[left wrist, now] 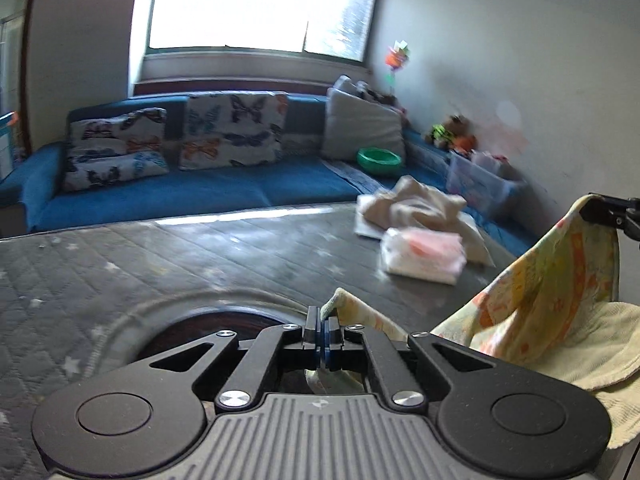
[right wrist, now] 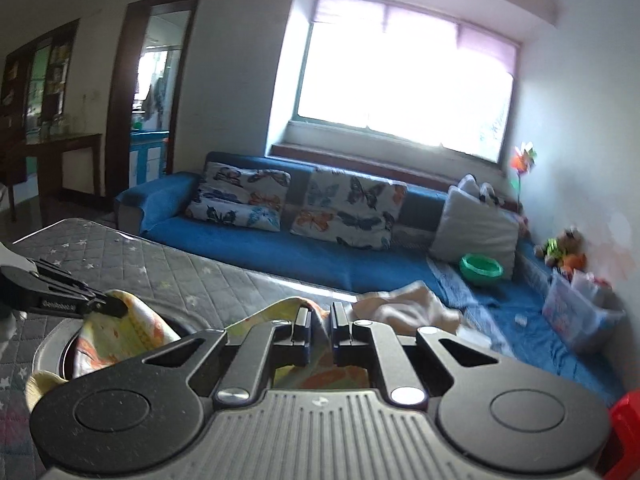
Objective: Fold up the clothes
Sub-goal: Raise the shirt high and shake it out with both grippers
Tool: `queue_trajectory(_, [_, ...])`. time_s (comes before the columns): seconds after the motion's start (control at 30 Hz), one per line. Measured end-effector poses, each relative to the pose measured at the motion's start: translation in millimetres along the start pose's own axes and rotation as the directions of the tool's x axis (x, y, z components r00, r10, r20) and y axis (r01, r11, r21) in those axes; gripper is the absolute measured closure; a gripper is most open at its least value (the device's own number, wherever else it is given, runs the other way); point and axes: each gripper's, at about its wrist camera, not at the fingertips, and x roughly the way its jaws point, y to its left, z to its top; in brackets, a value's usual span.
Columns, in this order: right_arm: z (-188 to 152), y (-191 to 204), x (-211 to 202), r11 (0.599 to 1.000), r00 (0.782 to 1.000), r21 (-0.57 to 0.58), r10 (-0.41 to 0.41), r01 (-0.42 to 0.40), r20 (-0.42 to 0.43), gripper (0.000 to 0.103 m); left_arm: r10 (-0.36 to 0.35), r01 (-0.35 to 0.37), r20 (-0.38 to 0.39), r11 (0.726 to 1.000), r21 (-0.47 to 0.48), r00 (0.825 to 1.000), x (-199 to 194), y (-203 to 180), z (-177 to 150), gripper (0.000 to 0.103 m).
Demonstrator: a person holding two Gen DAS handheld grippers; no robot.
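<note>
A: What is seen of the room?

B: A bright window [right wrist: 404, 80] is set above a long blue sofa [right wrist: 280, 252], on which butterfly cushions [right wrist: 348, 212], a grey pillow [right wrist: 476, 232] and a green bowl [right wrist: 481, 269] are laid. A doorway [right wrist: 154, 80] is seen at the left in the right wrist view.

A: And the working surface?

B: A grey quilted mattress [left wrist: 120, 248] with small stars is spread in front. At its far right a crumpled beige garment [left wrist: 416, 200] and a folded white-and-pink stack [left wrist: 424, 254] are placed.

A: Where is the cloth being folded?

B: The yellow patterned cloth [left wrist: 552, 280] is held up above the mattress, strung between both tools.

A: How are the jaws set?

B: The left gripper [left wrist: 322, 320] is clamped fully onto one edge. The right gripper [right wrist: 320, 320] is nearly closed, and the cloth is pinched between its fingers; both are pointed slightly downward.
</note>
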Motion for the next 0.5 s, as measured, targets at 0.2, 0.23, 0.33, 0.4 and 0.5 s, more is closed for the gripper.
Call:
queue_trajectory(0.2, [28,23,20,0.999,0.997,-0.015,0.029,-0.028,0.067,0.096,0.087,-0.085,0.064,0.996,-0.033,0.994,-27,36,24,0.101])
queue_trajectory(0.23, [36,26,20,0.999,0.995,-0.012,0.038,-0.037,0.095,0.100,0.101,-0.099,0.074,0.995,-0.035,0.992,-32,41,28,0.101])
queue_trajectory(0.33, [54,33,20,0.998,0.988,-0.002,0.064,-0.064,0.142,0.100,0.132,-0.128,0.106,0.991,-0.038,0.986,-48,53,38,0.101])
queue_trajectory(0.4, [62,37,21,0.997,0.984,-0.002,0.081,-0.082,0.157,0.100,0.140,-0.137,0.112,0.990,-0.038,0.984,-57,59,40,0.101])
queue_trajectory(0.5, [61,47,29,0.992,0.985,-0.018,0.128,-0.127,0.114,0.100,0.145,-0.143,0.106,0.989,-0.028,0.984,-63,61,34,0.101])
